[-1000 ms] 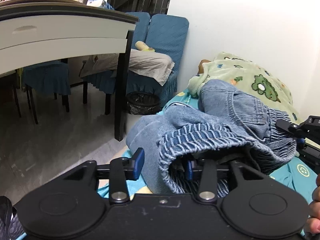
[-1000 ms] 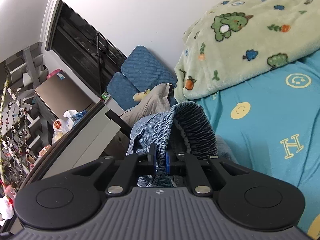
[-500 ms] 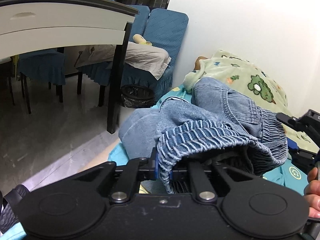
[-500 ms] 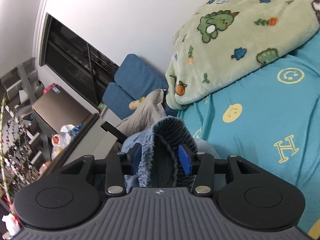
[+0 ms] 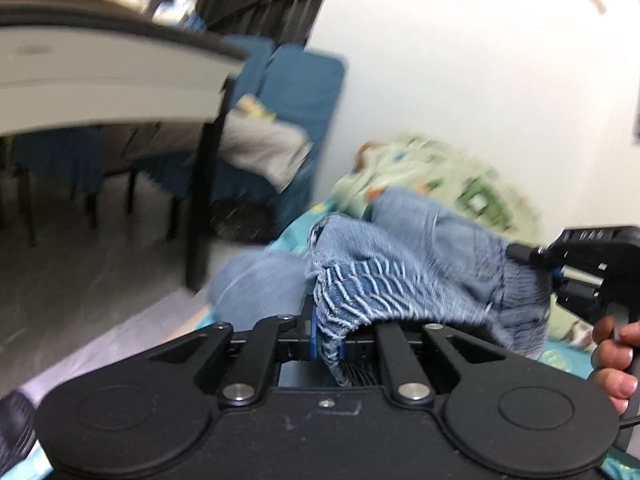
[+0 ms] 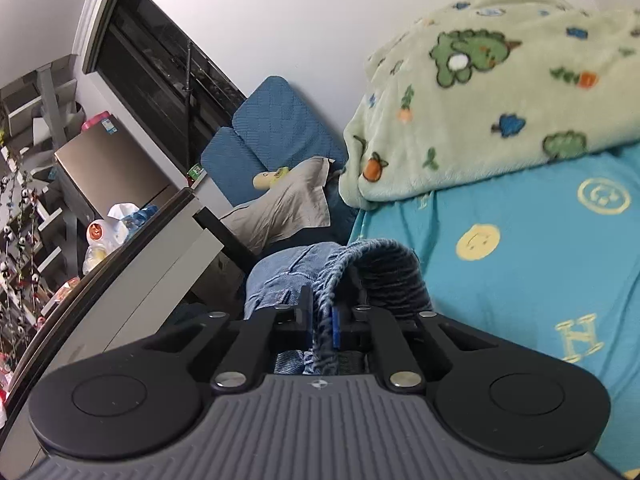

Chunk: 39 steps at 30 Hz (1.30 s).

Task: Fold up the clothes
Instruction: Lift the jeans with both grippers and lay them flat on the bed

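Observation:
Light blue denim shorts (image 5: pixel 404 256) with a ribbed elastic waistband hang stretched between both grippers above the turquoise bed sheet (image 6: pixel 520 264). My left gripper (image 5: pixel 326 334) is shut on one side of the waistband. My right gripper (image 6: pixel 322 326) is shut on the other side of the shorts (image 6: pixel 280 276); in the left wrist view the right gripper (image 5: pixel 554 276) shows at the right edge, held by a person's hand (image 5: pixel 614 356). The left wrist view is blurred by motion.
A pale green cartoon blanket (image 6: pixel 492 96) lies bunched on the bed by the white wall. Left of the bed stand a white table (image 5: pixel 104 84) with a dark leg, blue chairs (image 5: pixel 296 92) draped with grey cloth, and a dark bin (image 5: pixel 240 220).
The left gripper went from open to shut on the waistband. The right gripper opened briefly, then shut again on the waistband. The shorts are now pulled wider and lifted.

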{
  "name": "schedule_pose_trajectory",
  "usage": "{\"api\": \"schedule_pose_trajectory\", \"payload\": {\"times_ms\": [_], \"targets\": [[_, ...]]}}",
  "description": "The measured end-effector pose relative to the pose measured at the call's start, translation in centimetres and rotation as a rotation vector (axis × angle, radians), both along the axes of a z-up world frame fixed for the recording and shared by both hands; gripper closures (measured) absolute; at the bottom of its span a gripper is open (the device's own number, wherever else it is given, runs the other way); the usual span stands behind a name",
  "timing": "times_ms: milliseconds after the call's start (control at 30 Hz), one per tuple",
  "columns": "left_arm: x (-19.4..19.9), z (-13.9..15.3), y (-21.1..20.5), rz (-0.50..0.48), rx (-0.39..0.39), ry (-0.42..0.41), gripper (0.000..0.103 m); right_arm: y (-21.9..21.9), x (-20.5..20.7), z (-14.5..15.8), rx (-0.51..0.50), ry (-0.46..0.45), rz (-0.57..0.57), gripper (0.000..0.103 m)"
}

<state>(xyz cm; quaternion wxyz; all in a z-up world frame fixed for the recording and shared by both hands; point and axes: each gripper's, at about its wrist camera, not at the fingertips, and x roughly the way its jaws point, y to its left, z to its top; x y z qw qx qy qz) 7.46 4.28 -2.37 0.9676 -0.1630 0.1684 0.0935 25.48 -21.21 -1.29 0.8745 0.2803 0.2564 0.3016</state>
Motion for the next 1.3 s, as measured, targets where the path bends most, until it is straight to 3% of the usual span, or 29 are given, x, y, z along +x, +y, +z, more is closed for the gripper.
{"api": "schedule_pose_trajectory", "payload": {"times_ms": [300, 467, 600, 833, 1000, 1133, 1233, 1300], "targets": [[-2.4, 3.8, -6.0, -0.153, 0.021, -0.099, 0.095, -8.6, -2.6, 9.1, -0.136, -0.086, -0.124, 0.096], [-3.5, 5.4, -13.8, -0.285, 0.044, -0.134, 0.095, -14.4, -2.2, 12.5, -0.187, -0.121, -0.226, 0.096], [-3.2, 4.8, -20.8, -0.373, 0.063, -0.133, 0.095, -18.9, -0.5, 13.2, -0.228, -0.115, -0.287, 0.096], [0.1, 1.0, -31.1, -0.46, 0.085, -0.108, 0.094, -25.5, 3.7, 11.0, -0.297, -0.082, -0.343, 0.096], [3.6, -3.2, -36.5, -0.503, 0.082, -0.044, 0.094, -29.8, 7.3, 7.0, -0.332, -0.048, -0.372, 0.096], [5.8, -6.9, -38.8, -0.51, 0.079, 0.014, 0.092, -31.9, 9.8, 1.8, -0.355, -0.016, -0.358, 0.096], [6.5, -7.4, -38.5, -0.523, 0.076, 0.037, 0.09, -32.9, 10.1, -1.0, -0.341, 0.005, -0.354, 0.094], [7.0, -7.6, -38.3, -0.531, 0.074, 0.052, 0.087, -33.6, 10.2, -2.9, -0.33, 0.018, -0.352, 0.087]]}}
